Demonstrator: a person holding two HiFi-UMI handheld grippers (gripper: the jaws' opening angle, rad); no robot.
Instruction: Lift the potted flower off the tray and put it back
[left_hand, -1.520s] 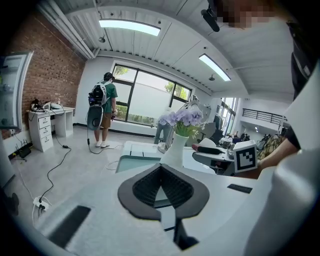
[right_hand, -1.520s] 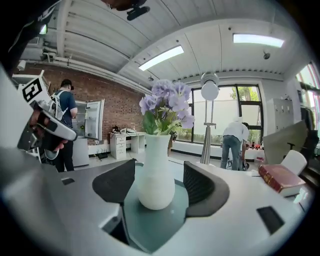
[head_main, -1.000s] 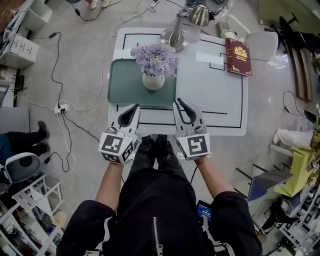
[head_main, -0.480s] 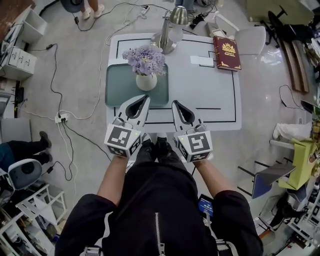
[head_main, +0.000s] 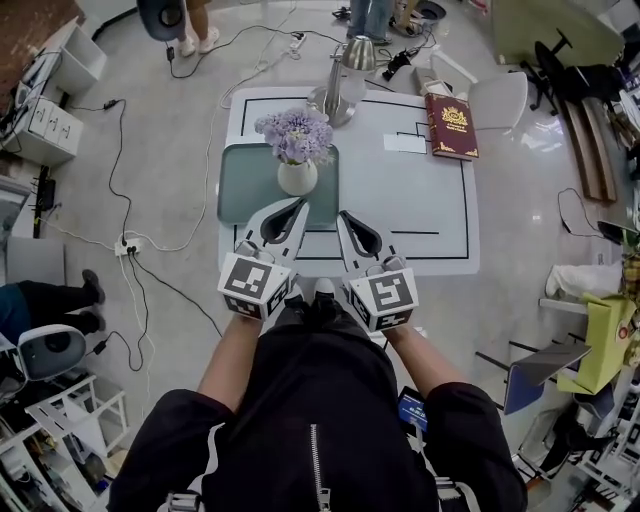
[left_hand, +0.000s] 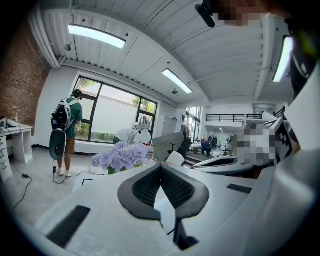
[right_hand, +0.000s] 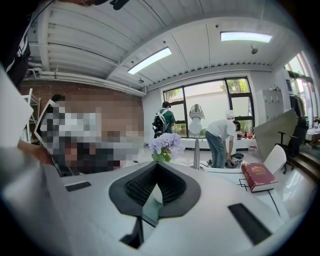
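The potted flower (head_main: 297, 165) is seen standing upright on the green tray (head_main: 236, 170), toward the tray's right half, and the tray is laid on the left part of the white bench (head_main: 400, 200). The pot is judged to be either not yet lifted or already set back; nothing is being carried.

The left hand-held gripper (head_main: 299, 207) is held over the tray's near edge, aimed at the pot but short of it. Its jaws are pressed together on nothing, as the left gripper view shows (left_hand: 161, 165). The right hand-held gripper (head_main: 344, 216) is held just beside it over bare bench, likewise pressed together and empty (right_hand: 156, 164).

Both are pointed at the pot from either side, which suits a two-sided grasp of the round pot below the blooms. For that, the jaws would first have to be spread.

The lamp (head_main: 342, 75) and the red book (head_main: 452, 125) are kept at the far edge, well apart from the tray, so the lifting path is left free.
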